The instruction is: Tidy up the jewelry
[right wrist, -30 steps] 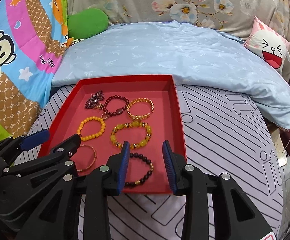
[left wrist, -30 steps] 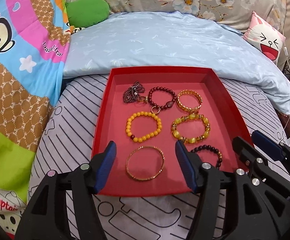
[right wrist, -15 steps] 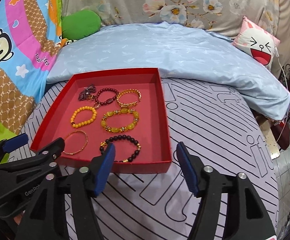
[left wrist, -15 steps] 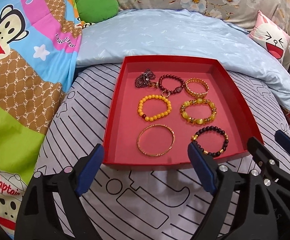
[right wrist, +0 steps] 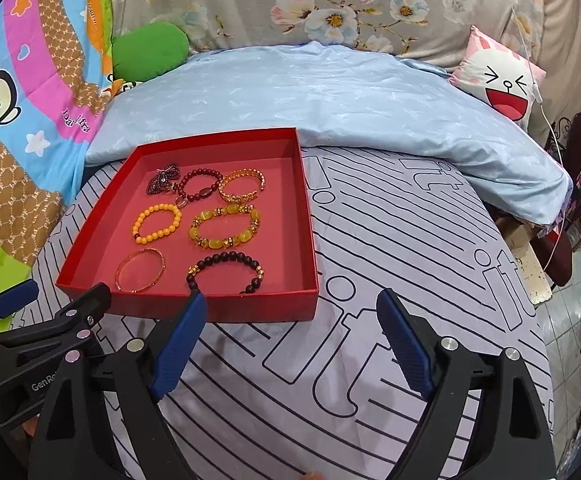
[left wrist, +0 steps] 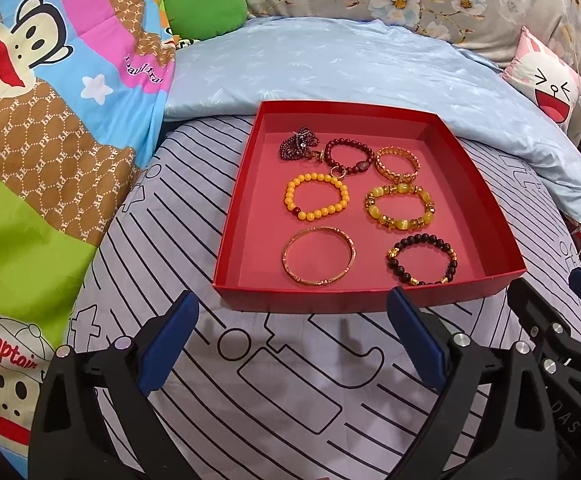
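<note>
My left gripper (left wrist: 290, 328) and right gripper (right wrist: 290, 328) both hover over the striped sheet (left wrist: 290, 392) just short of the red tray (left wrist: 370, 300), jaws spread wide with nothing between them, having just been opening. The bracelets lie inside the tray: the gold bangle (left wrist: 319, 256) and dark beaded bracelet (left wrist: 422, 259) nearest me. On the cartoon blanket (left wrist: 50, 128) I read "Captain". The left gripper's body, seen from the right wrist, shows "GenRo", cut off.
</note>
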